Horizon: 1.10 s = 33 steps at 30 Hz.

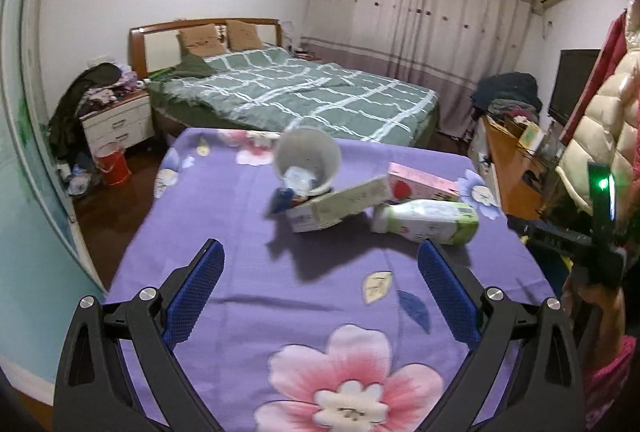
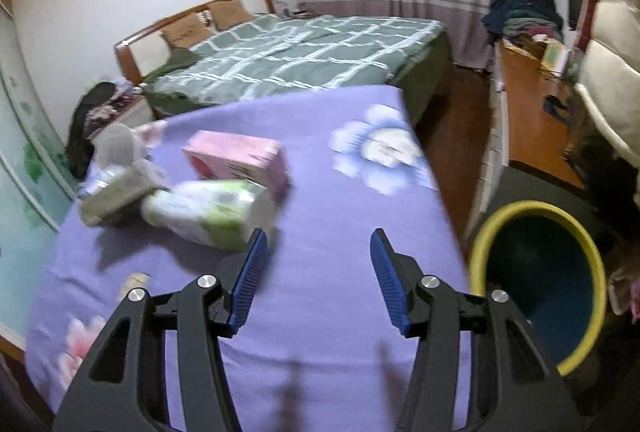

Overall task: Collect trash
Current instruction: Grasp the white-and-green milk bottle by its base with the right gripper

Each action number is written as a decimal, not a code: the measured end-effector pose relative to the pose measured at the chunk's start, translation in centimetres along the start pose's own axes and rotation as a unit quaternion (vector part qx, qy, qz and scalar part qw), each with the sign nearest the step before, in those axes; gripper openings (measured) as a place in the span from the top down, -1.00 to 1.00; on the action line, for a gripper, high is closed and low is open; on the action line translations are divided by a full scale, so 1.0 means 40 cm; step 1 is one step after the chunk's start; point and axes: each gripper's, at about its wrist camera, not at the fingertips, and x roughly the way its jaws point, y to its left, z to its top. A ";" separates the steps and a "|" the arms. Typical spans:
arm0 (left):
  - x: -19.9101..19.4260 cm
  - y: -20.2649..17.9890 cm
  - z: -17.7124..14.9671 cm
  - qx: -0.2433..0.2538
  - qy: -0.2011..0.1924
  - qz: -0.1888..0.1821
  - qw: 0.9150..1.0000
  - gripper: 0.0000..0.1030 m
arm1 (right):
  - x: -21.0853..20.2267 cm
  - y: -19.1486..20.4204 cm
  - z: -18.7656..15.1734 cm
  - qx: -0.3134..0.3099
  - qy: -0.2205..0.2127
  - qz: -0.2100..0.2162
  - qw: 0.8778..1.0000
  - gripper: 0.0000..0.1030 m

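Collection barely under way, judging by the pile left on the purple-clothed surface (image 1: pixel 248 272). White-green bottle (image 1: pixel 428 222), pink carton (image 1: pixel 424 184), beige box (image 1: pixel 340 206) and tipped grey cup (image 1: pixel 310 160) clustered toward far right corner. Yellow-rimmed bin (image 2: pixel 536 288) just off right edge. Left tool (image 1: pixel 320 288) wide open, empty; right tool (image 2: pixel 318 272) half open, empty.

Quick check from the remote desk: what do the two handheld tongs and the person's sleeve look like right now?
Both tongs, left and right, have matte black plastic frames with triangular cut-outs, silver round pivot bolts, and blue ribbed rubber pads on the fingers. In the left wrist view, the right unit's black body carries a glowing green light. The person wears a pink knitted sleeve. No cables show.
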 end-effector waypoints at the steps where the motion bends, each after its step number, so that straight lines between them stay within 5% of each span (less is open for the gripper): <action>1: -0.003 0.007 0.001 -0.002 -0.002 0.006 1.000 -0.86 | 0.000 0.032 0.011 -0.011 -0.004 0.008 1.000 0.00; 8: -0.016 0.077 0.006 -0.023 -0.008 0.027 0.999 -0.86 | 0.076 0.147 0.047 -0.037 0.005 0.007 0.999 -0.10; 19: 0.006 0.108 -0.006 -0.026 0.004 0.031 0.999 -0.86 | 0.150 -0.022 0.047 0.033 0.019 -0.108 0.993 -0.10; 27: 0.013 0.093 -0.004 -0.022 0.003 0.030 0.999 -0.86 | 0.144 0.033 0.006 -0.004 0.043 -0.061 0.997 -0.08; 33: 0.008 0.085 -0.003 -0.023 0.003 0.025 0.999 -0.86 | 0.101 0.134 -0.058 -0.053 0.071 0.017 0.996 -0.08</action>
